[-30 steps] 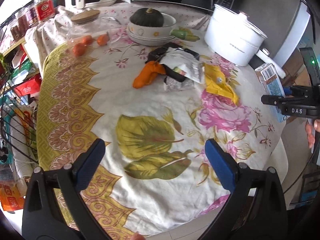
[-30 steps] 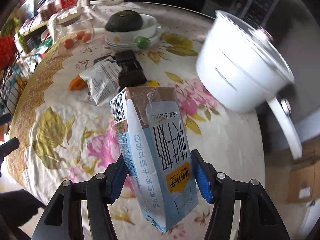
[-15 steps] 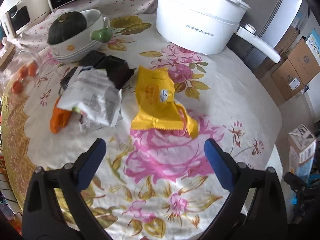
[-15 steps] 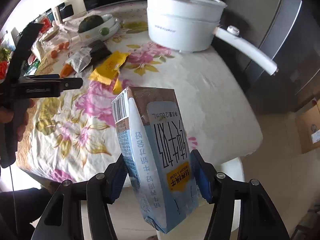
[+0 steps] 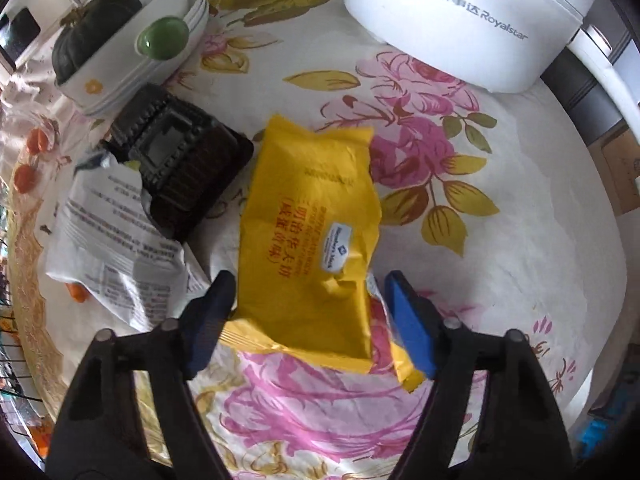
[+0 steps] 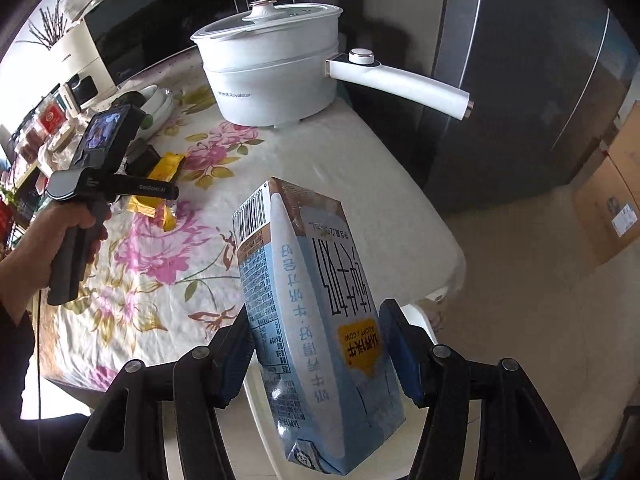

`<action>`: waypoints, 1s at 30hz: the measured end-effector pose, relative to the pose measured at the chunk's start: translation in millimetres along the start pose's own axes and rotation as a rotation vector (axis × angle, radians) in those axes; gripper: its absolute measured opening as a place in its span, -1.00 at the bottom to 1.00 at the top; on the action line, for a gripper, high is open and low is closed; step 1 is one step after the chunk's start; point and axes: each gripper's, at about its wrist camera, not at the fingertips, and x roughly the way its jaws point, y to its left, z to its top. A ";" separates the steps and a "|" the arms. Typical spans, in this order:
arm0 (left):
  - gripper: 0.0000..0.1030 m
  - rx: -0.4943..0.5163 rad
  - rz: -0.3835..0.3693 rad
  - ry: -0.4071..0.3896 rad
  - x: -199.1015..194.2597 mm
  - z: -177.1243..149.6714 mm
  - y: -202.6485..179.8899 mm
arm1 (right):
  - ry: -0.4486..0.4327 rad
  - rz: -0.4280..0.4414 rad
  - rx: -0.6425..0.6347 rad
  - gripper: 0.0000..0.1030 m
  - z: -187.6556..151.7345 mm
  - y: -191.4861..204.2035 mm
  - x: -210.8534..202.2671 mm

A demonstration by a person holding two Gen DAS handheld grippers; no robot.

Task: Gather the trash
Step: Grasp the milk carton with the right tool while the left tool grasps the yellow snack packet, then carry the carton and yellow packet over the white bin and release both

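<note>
Two grippers are in play over a round counter (image 5: 520,240) draped in a flowered cloth. The left gripper (image 5: 308,312) points steeply down at a yellow wrapper (image 5: 312,240) lying flat on the cloth. Its blue fingers (image 5: 408,320) straddle the wrapper's near end and are closing, with the wrapper between them; the left one looks to be at the wrapper's edge, the right one a little clear of it, so no squeeze shows yet.

Left of the wrapper sits a black plastic tray (image 5: 180,164), its near corner resting on a crumpled white printed packet (image 5: 116,240). A scrap of orange (image 5: 76,292) peeks out under the packet. Beyond the tray is a stack of white bowls (image 5: 132,44) holding a dark green squash (image 5: 92,28), with a small green fruit (image 5: 162,38) against the rim. A white electric pot (image 5: 472,12) stands at the far side of the counter.

The right gripper (image 6: 316,348) is clamped on a blue and white milk carton (image 6: 316,320), held upside down in the air off the counter's near edge, over the floor. From that camera the person's left hand (image 6: 76,240) is seen gripping the other tool's handle above the wrapper (image 6: 160,184). Cardboard boxes (image 6: 612,200) sit on the floor to the right.
</note>
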 end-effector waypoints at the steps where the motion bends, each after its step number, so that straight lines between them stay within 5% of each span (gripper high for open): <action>1: 0.34 -0.027 -0.027 -0.010 -1.8 -3.0 4.2 | 0.006 0.001 -0.002 0.18 -1.1 -0.6 0.5; 5: 0.13 -0.029 -0.045 -0.015 -8.8 -20.3 10.1 | -0.008 0.008 0.003 0.13 -2.9 -2.1 -5.3; 12: 0.05 0.017 -0.088 -0.063 -34.8 -80.5 14.0 | -0.029 0.047 -0.020 -0.08 -7.8 5.2 -12.8; 21: 0.04 0.083 -0.236 -0.126 -87.2 -169.0 14.5 | 0.072 0.012 0.087 -0.08 -34.3 -31.1 8.9; 30: 0.04 0.212 -0.349 -0.143 -98.3 -203.5 -48.6 | 0.070 0.020 0.105 -0.07 -59.2 -38.7 -5.7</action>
